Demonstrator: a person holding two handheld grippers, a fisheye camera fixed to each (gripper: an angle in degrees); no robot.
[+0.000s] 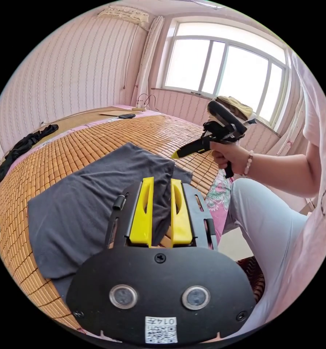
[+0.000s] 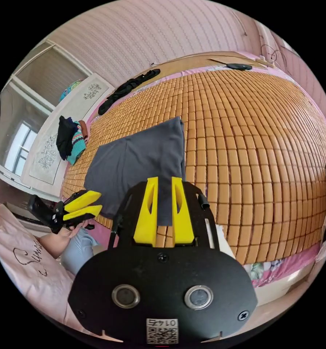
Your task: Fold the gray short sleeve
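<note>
Left gripper view looks down my left gripper point(image 1: 161, 181) at the gray short sleeve point(image 1: 86, 207), which lies flat on the bamboo mat point(image 1: 97, 138) covering the bed. Its two yellow jaws stand parted, with a band of gray cloth between them; I cannot tell whether they press on it or just hang over it. Beyond the shirt's far corner my right hand point(image 1: 228, 154) holds the right gripper point(image 1: 175, 154) above the mat, its yellow tip pointing toward the shirt. From this side I cannot tell how its jaws stand.

In the right gripper view, my right gripper's point(image 2: 163, 180) own jaws stand apart too, and the near edge of the gray short sleeve point(image 2: 141, 160) shows in the gap between them. Whether they touch the cloth I cannot tell. The shirt lies near the mat's point(image 2: 261, 145) edge, one sleeve seam visible on its left part. My left gripper point(image 2: 99, 203) appears at the lower left, just off the shirt's corner, its two yellow jaws slightly apart with nothing visibly between them.

A black garment point(image 1: 23, 149) lies strung out along the far side of the mat, well apart from the shirt. A small dark object point(image 1: 126, 116) rests near the far corner, below the window point(image 1: 225, 72).
</note>
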